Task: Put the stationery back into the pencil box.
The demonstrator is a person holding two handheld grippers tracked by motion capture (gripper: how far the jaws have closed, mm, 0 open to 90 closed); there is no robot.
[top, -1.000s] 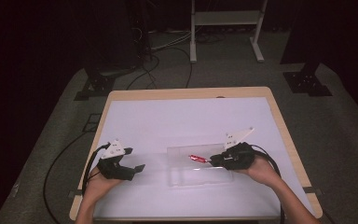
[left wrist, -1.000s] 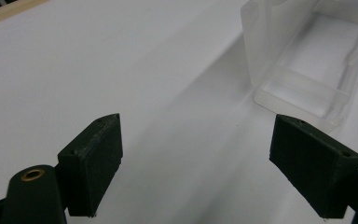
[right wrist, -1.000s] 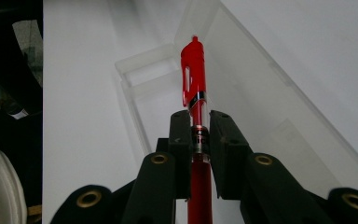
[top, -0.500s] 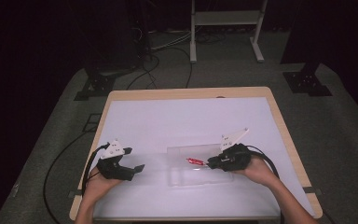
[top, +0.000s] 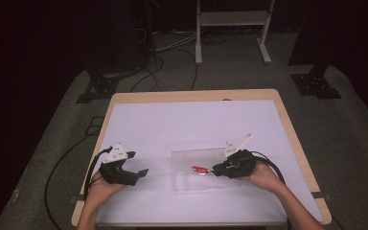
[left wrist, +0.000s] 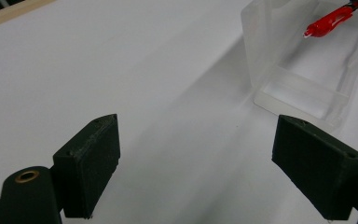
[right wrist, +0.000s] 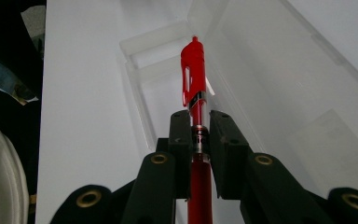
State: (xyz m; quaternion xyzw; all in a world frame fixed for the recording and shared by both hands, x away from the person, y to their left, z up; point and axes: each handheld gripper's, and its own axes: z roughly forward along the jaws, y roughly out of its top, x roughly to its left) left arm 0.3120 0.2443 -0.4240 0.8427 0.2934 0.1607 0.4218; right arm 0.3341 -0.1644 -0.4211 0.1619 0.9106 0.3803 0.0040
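Red pen (right wrist: 193, 74) sits clamped in the right gripper (right wrist: 199, 122) over the clear case (top: 199, 168) (lid raised); left gripper (left wrist: 209, 161) gapes.

A laboratory or recording studio is being shown; a wood-edged table (top: 287, 120) covered in white is being lit within dark surroundings; cables (top: 172, 62) are being run across grey carpet (top: 52, 139); black stand bases (top: 316, 84) and a white metal frame (top: 232, 28) are being kept behind.
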